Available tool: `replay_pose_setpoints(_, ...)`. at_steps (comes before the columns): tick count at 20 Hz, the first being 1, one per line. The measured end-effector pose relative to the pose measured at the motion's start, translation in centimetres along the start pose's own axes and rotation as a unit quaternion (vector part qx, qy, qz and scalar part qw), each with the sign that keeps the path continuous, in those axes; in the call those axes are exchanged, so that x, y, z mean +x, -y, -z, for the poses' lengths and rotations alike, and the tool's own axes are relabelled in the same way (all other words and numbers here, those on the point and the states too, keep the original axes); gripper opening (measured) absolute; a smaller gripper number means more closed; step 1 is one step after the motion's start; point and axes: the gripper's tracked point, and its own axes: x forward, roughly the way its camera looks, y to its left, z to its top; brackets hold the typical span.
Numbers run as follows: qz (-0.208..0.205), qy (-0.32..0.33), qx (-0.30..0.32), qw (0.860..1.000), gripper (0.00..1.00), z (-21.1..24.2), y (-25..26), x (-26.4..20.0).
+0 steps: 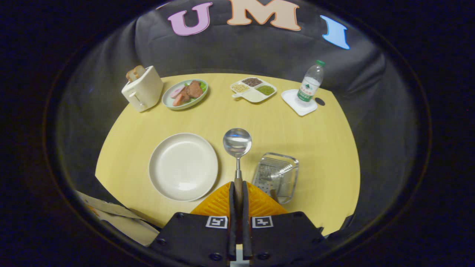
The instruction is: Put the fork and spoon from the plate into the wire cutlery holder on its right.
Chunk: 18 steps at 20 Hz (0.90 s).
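Note:
My gripper [238, 191] is shut on the wooden handle of a metal spoon [237, 142], whose round bowl sticks out ahead of the fingers above the table. An empty cream plate [183, 167] lies just left of the fingers. Right of the fingers stands the wire cutlery holder [276, 176], with the fork [276, 176] lying inside it, tines toward the far side. The spoon hangs between the plate and the holder.
On the far side of the yellow round table [297, 126] stand a white toaster [143, 91], a plate of food [185, 93], a divided dish of grains [253, 90] and a water bottle [311, 83] on a white coaster. Papers [115, 217] lie at the near left edge.

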Motion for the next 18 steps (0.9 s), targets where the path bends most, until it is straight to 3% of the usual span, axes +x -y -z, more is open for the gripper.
replay_pose_setpoints(10, 0.035, -0.006, 0.008, 0.999, 0.10, 1.1, 5.5, -1.4)
replay_pose_setpoints(18, 0.036, -0.032, -0.002, 0.999, 0.10, 3.3, 7.1, -1.8)
